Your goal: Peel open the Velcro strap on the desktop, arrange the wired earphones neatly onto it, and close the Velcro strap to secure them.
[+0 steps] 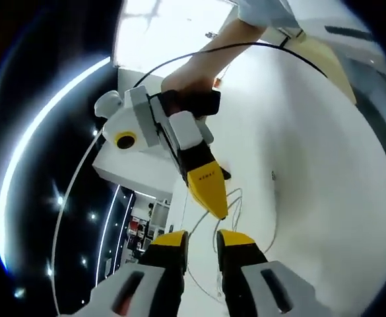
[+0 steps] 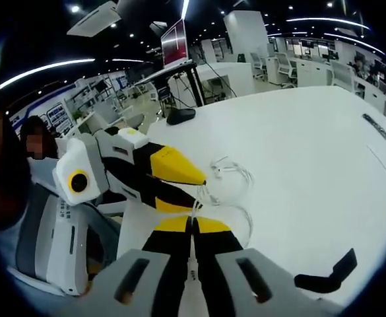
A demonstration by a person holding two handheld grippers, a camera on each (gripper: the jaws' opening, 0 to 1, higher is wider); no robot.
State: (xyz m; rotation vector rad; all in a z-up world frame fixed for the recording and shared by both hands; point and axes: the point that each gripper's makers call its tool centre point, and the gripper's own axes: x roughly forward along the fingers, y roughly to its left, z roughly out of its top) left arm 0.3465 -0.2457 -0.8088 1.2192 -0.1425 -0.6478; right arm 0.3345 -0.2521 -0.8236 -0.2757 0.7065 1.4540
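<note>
The tabletop [image 2: 311,152] is big, white and smooth. The wired earphones [image 2: 229,173] lie on it in loose white loops, with the two buds near the far end of the wire. In the left gripper view the same thin wire [image 1: 235,205] curls on the white top just past the yellow tips.

The right gripper [image 2: 194,228] has its two yellow-and-black jaws pressed together, and the white wire runs right into the spot where they meet, so it looks clamped on the earphone wire. The left gripper [image 2: 191,191] comes in from the left side of that view, its tip right at the same bit of wire.

In the left gripper view, the left gripper [image 1: 202,241] has its jaws a little apart with nothing between them. The right gripper [image 1: 214,198] points down toward them, and a person's hand [image 1: 189,79] holds its handle.

A black strap [image 2: 328,274] lies bent on the tabletop near the right gripper, apart from the earphones. A dark flat thing [image 2: 181,115] sits on the far edge. Behind are desks, chairs, a screen [image 2: 174,39] and bright ceiling lights.
</note>
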